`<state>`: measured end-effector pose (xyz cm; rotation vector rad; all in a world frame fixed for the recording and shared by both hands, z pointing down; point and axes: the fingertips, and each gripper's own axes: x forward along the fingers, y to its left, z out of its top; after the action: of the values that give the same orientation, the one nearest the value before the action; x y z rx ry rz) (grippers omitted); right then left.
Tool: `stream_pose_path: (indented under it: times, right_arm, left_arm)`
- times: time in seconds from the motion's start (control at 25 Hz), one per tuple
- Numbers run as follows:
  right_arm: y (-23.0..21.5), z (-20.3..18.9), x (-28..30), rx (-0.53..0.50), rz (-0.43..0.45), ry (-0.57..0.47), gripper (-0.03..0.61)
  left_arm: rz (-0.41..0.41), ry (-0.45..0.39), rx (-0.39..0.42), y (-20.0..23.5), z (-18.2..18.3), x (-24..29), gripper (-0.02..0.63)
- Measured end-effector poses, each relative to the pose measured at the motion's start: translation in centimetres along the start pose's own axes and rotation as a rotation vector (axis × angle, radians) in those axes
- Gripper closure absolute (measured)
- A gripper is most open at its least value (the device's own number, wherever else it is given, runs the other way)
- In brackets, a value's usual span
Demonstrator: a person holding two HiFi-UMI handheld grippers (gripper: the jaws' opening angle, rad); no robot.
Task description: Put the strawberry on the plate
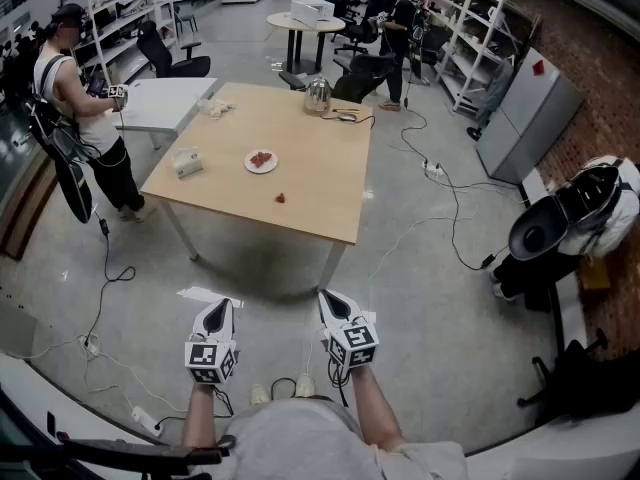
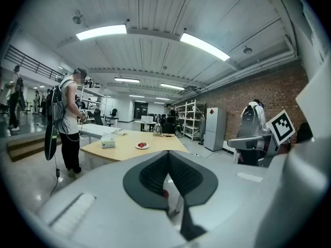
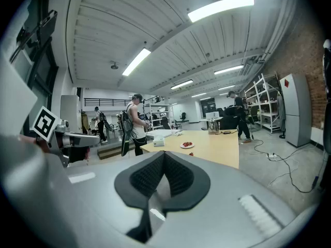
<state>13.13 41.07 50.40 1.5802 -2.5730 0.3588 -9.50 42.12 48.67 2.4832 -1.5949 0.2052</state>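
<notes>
Both claws are held shut and empty: the left gripper [image 2: 168,154] and right gripper [image 3: 164,154] are aimed at the table [image 1: 320,168], well short of it. The strawberry [image 1: 281,197] lies near the table's front edge, apart from the plate [image 1: 249,166]. It could be knocked over that edge by unopened jaws, or crushed by a hard squeeze. Bare tabletop is left between the two.
</notes>
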Motion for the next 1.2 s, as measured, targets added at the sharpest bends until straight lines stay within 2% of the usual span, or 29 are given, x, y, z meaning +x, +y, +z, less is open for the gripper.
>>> stream_pose_path:
  times: [0.32, 0.68, 0.92, 1.2]
  right_arm:
    - [-2.2, -0.3, -1.1, 0.005, -0.006, 0.001, 0.571]
    - [-4.2, -1.4, -2.2, -0.039, 0.078, 0.026, 0.571]
    - [-4.4, -1.6, -1.5, -0.03, 0.115, 0.033, 0.571]
    - [-4.7, -2.5, 1.7, -0.015, 0.129, 0.05, 0.572]
  left_arm:
    - [-0.015, 0.006, -0.016, -3.0, 0.4, 1.0, 0.594]
    - [0.047, -0.021, -0.018, -5.1, -0.3, 1.8, 0.594]
    - [0.081, -0.002, -0.013, -5.2, -0.9, 1.8, 0.594]
    - [0.068, 0.016, -0.005, -3.6, -1.0, 4.6, 0.594]
